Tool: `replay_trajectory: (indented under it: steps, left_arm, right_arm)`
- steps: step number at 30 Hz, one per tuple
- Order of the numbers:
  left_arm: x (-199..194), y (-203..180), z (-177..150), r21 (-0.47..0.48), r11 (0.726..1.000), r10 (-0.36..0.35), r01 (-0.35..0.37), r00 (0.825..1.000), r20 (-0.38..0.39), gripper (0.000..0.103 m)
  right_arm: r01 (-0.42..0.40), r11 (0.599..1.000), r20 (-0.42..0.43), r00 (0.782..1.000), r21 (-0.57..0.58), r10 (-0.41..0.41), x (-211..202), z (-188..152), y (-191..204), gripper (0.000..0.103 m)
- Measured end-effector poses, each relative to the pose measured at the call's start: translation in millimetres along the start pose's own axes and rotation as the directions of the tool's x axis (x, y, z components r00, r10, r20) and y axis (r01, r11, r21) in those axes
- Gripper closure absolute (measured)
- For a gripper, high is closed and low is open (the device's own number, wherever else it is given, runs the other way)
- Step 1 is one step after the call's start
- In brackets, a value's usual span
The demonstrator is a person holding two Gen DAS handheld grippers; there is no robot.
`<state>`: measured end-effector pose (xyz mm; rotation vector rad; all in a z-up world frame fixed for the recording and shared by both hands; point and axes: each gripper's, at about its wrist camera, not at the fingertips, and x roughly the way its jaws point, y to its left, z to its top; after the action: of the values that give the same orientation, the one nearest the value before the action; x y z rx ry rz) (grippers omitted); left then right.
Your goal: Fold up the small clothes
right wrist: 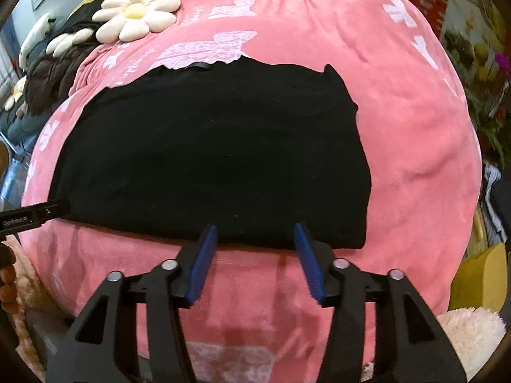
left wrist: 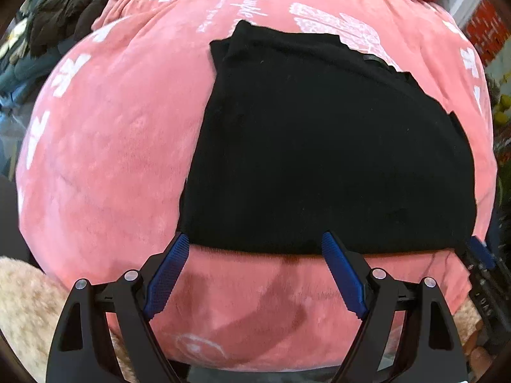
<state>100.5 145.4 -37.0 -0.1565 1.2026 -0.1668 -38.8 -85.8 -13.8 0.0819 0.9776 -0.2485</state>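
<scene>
A black garment (left wrist: 325, 153) lies flat on a pink blanket (left wrist: 105, 159), its sides folded in, its near hem facing me. My left gripper (left wrist: 255, 239) is open, its blue fingertips at the hem's left part, nothing between them. In the right wrist view the same garment (right wrist: 217, 156) lies on the blanket (right wrist: 415, 146). My right gripper (right wrist: 255, 228) is open at the hem's right part, empty. The right gripper's tip shows at the left view's right edge (left wrist: 479, 252); the left gripper shows at the right view's left edge (right wrist: 32, 215).
A daisy-shaped cushion (right wrist: 137, 12) lies on the blanket's far left. Dark padded jackets (left wrist: 64, 16) are heaped beyond the blanket's left side. A fluffy beige rug (left wrist: 22, 303) lies below the blanket's near edge. A yellow object (right wrist: 479, 274) stands at the right.
</scene>
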Motion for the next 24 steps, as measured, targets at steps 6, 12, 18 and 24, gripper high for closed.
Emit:
replay_trajectory:
  steps: [6, 12, 18, 24]
  left_arm:
    - [15, 39, -6, -0.245, 0.958, -0.158, 0.149, 0.987, -0.019, 0.021]
    - [18, 83, -7, -0.501, 0.783, -0.346, 0.368, 0.928, 0.140, 0.021]
    - [18, 97, -7, -0.545, 0.733, -0.365, 0.407, 0.911, 0.189, 0.036]
    - [8, 86, 5, -0.501, 0.788, -0.335, 0.358, 0.932, 0.140, 0.097]
  right_arm:
    - [0.003, 1.000, -0.002, 1.000, -0.014, -0.003, 5, -4, 9, 0.052]
    - [0.013, 1.000, 0.006, 1.000, -0.009, -0.012, 7, -4, 12, 0.051]
    - [0.017, 1.000, 0.010, 1.000, 0.023, -0.018, 9, -4, 9, 0.040]
    - [-0.008, 0.996, 0.009, 1.000, 0.093, 0.007, 11, -2, -3, 0.039]
